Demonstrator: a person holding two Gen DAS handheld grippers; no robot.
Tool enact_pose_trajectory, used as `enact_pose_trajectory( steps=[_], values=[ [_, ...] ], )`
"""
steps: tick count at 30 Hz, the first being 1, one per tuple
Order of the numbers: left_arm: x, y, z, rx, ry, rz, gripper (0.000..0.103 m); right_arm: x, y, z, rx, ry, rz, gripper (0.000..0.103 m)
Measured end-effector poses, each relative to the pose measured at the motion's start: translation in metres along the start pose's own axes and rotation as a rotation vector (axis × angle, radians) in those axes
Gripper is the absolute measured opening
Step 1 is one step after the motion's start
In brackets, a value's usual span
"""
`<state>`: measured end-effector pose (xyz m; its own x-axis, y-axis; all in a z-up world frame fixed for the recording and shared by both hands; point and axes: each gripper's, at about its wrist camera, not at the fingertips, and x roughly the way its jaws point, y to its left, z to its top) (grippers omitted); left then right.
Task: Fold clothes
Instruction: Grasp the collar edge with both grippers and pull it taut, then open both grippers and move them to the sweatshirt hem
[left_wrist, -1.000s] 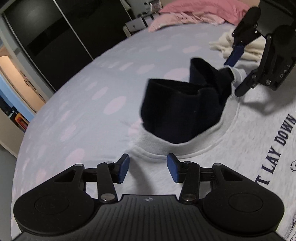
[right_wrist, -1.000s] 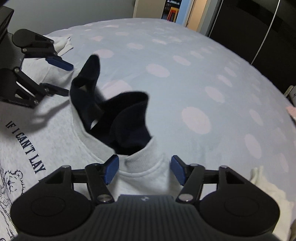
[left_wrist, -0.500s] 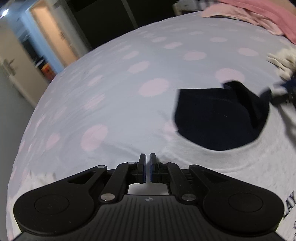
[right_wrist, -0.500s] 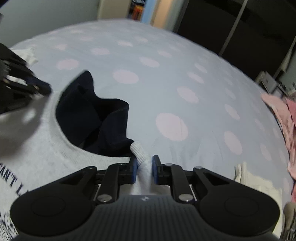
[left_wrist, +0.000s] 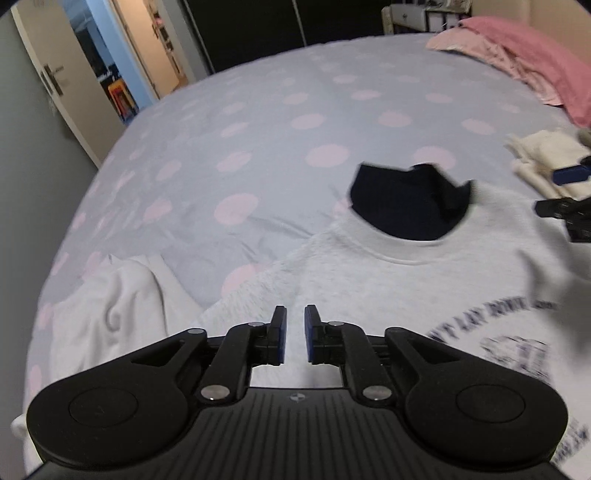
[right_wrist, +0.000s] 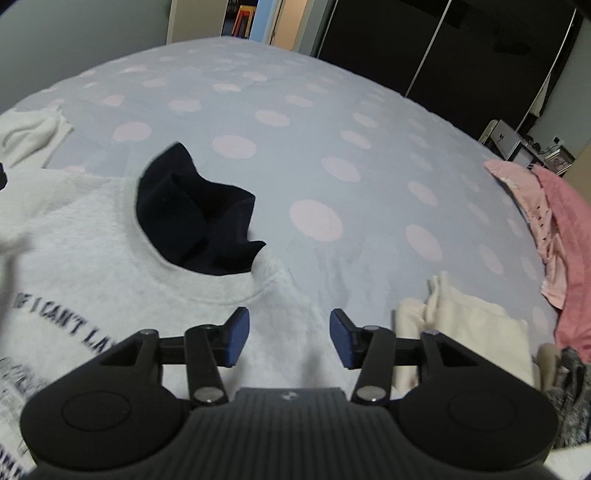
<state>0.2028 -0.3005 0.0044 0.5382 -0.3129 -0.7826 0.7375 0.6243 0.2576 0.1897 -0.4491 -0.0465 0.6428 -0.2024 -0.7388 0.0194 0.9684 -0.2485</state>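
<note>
Soft blue bed cover (left_wrist: 258, 122) with pale pink dots fills most of both views, and a grey sweatshirt (right_wrist: 85, 240) lies spread on it, front up, with dark letters across the chest. A dark navy collar (right_wrist: 192, 221) pokes out of its neck hole. White clothes (left_wrist: 107, 295) sit beside one shoulder, cream clothes (right_wrist: 465, 332) beside the other, and pink clothes (right_wrist: 561, 236) wait further off.

Each gripper hangs above a shoulder of the sweatshirt. The left gripper (left_wrist: 294, 334) has a small gap between its jaws, which have just been opening, and nothing is between them. The right gripper (right_wrist: 288, 338) has also just been opening; its jaws stand about half apart and hold nothing.

It looks like the shirt is laid out and the fold comes next. To do it well, I think both grippers should pinch only the grey cloth at matching spots, lift together, and bring the sides in evenly so the shirt stays flat and does not bunch
</note>
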Motion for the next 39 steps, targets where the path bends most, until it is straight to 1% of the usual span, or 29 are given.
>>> enact_pose_trajectory(
  steps=[4,7,10,13,15,17,21,24,26,30,33,35,36,38,39],
  values=[
    [-0.056,-0.018,-0.001,-0.006,-0.066,0.03,0.018,-0.047,-0.002,-0.007,0.056,-0.044,0.003,0.059],
    [-0.096,-0.032,-0.01,-0.01,-0.087,0.026,0.021,-0.087,0.002,-0.021,0.089,-0.07,0.026,0.061],
    [-0.129,-0.048,-0.024,-0.009,-0.082,0.011,0.023,-0.125,0.008,-0.042,0.098,-0.098,0.038,0.061],
    [-0.149,-0.065,-0.045,-0.004,-0.063,-0.001,0.029,-0.157,0.01,-0.068,0.149,-0.113,0.056,0.061],
    [-0.157,-0.075,-0.06,0.002,-0.051,-0.003,0.037,-0.177,0.011,-0.088,0.186,-0.118,0.069,0.061],
    [-0.162,-0.082,-0.078,-0.001,-0.038,-0.013,0.044,-0.19,0.014,-0.108,0.203,-0.114,0.077,0.061],
    [-0.162,-0.091,-0.114,-0.049,0.021,-0.032,0.044,-0.208,0.025,-0.15,0.197,-0.1,0.035,0.061],
    [-0.155,-0.092,-0.143,-0.102,0.079,-0.055,0.044,-0.21,0.029,-0.179,0.223,-0.048,0.007,0.062],
    [-0.147,-0.092,-0.161,-0.129,0.117,-0.065,0.045,-0.211,0.028,-0.197,0.276,0.0,0.002,0.062],
    [-0.128,-0.088,-0.199,-0.186,0.199,-0.083,0.046,-0.208,0.026,-0.231,0.346,0.093,0.002,0.063],
    [-0.118,-0.081,-0.227,-0.231,0.245,-0.073,0.046,-0.211,0.031,-0.252,0.377,0.132,0.02,0.062],
    [-0.114,-0.076,-0.243,-0.261,0.265,-0.071,0.046,-0.213,0.036,-0.263,0.393,0.161,0.026,0.063],
    [-0.113,-0.075,-0.25,-0.276,0.267,-0.083,0.046,-0.213,0.038,-0.269,0.401,0.177,0.029,0.063],
    [-0.115,-0.074,-0.259,-0.304,0.256,-0.106,0.046,-0.212,0.042,-0.276,0.409,0.205,0.033,0.063],
    [-0.117,-0.074,-0.261,-0.311,0.244,-0.105,0.046,-0.212,0.044,-0.28,0.409,0.219,0.033,0.063]
  ],
)
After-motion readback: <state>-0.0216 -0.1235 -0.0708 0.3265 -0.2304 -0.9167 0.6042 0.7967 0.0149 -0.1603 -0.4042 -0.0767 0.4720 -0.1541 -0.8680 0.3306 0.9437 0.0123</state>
